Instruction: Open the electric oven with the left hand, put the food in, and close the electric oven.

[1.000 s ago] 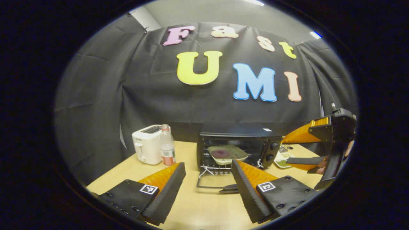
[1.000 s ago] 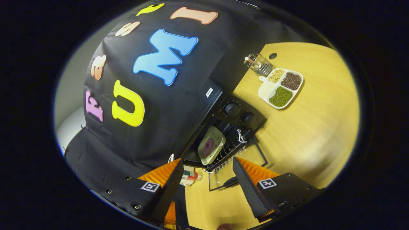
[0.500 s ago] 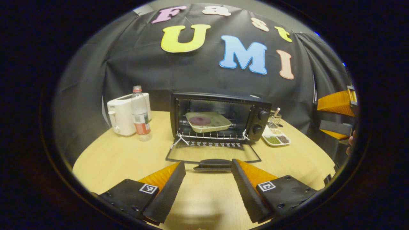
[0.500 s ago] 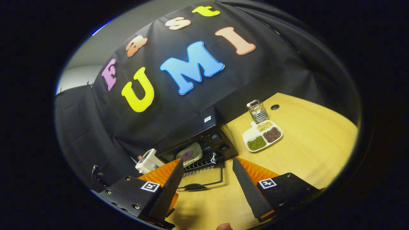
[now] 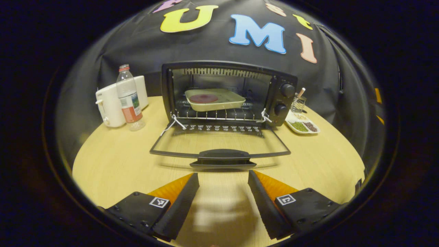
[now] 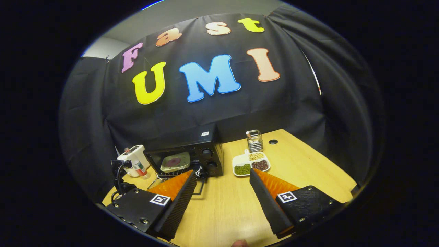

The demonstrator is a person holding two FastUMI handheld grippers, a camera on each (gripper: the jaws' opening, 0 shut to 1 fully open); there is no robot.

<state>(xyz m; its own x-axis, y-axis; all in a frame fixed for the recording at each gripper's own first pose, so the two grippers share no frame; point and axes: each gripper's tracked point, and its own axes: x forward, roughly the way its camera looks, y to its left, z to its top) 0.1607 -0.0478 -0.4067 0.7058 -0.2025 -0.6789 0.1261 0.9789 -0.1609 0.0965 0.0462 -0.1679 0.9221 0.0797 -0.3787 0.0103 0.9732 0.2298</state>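
Left gripper view. The left hand-held gripper (image 5: pixel 223 199) is seen with fingers spread wide and nothing between them, above the wooden counter (image 5: pixel 113 164). Straight ahead the electric oven (image 5: pixel 228 92) is found with its door (image 5: pixel 219 151) folded down flat, the door handle (image 5: pixel 223 158) lying just beyond the fingertips. The food, a dark red round on a pale tray (image 5: pixel 214 99), is set on the wire rack inside the oven. Ahead to the left a white toaster (image 5: pixel 109 103) and a plastic bottle (image 5: pixel 129 97) are placed side by side. Ahead to the right a divided dish (image 5: pixel 303 124) of beans is noted.

Right gripper view. The right hand-held gripper (image 6: pixel 223 200) is likewise held wide apart and empty. The oven (image 6: pixel 187 156) is seen ahead to the left, tray (image 6: pixel 175 162) inside; the divided dish (image 6: pixel 251 163) lies straight ahead, a small glass holder (image 6: pixel 254 140) behind it.
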